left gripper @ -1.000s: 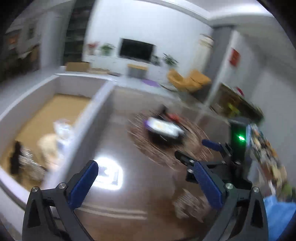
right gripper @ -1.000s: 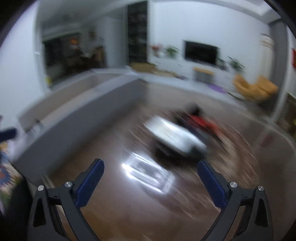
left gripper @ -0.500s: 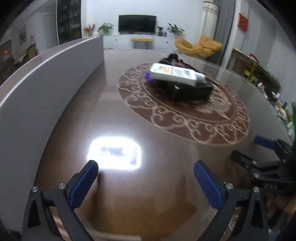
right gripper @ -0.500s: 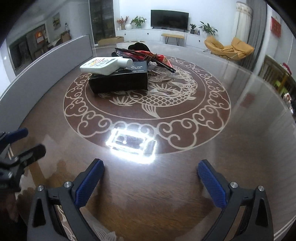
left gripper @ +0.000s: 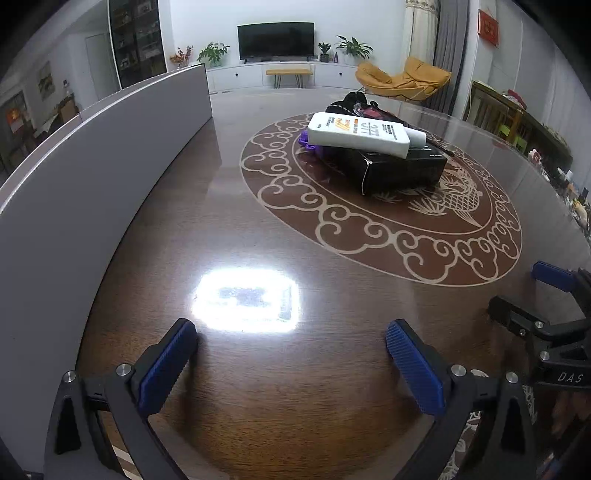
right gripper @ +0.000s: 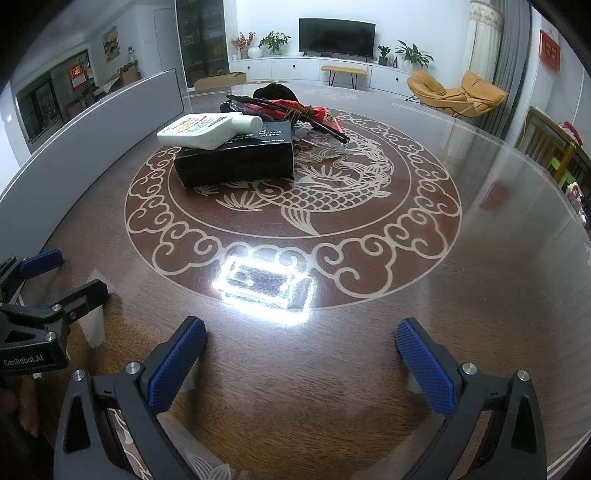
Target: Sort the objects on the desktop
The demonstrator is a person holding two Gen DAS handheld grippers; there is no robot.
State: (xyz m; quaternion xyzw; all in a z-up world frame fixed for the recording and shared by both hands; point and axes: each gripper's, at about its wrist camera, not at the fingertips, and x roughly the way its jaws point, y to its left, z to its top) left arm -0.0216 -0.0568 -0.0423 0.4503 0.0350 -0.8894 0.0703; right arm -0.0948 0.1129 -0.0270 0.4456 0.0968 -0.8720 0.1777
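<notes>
Black box (right gripper: 236, 155): centre of worktop (right gripper: 369, 350), well ahead of both your tools. White bottle (right gripper: 207, 129) lies on top of box. Your left tool (left gripper: 291, 354) & right tool (right gripper: 301, 350): both wide, empty. Left view only: purple item (left gripper: 304, 142) beside box. Right view only: glasses (right gripper: 295, 114) and red packet (right gripper: 325, 116) behind box; dark item further back, hard to ID.

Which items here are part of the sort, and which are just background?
Job items: white bottle lying on the black box; glasses, red packet and a dark item behind; purple item beside the box.

Background: TV, yellow chair, plants, grey partition.
</notes>
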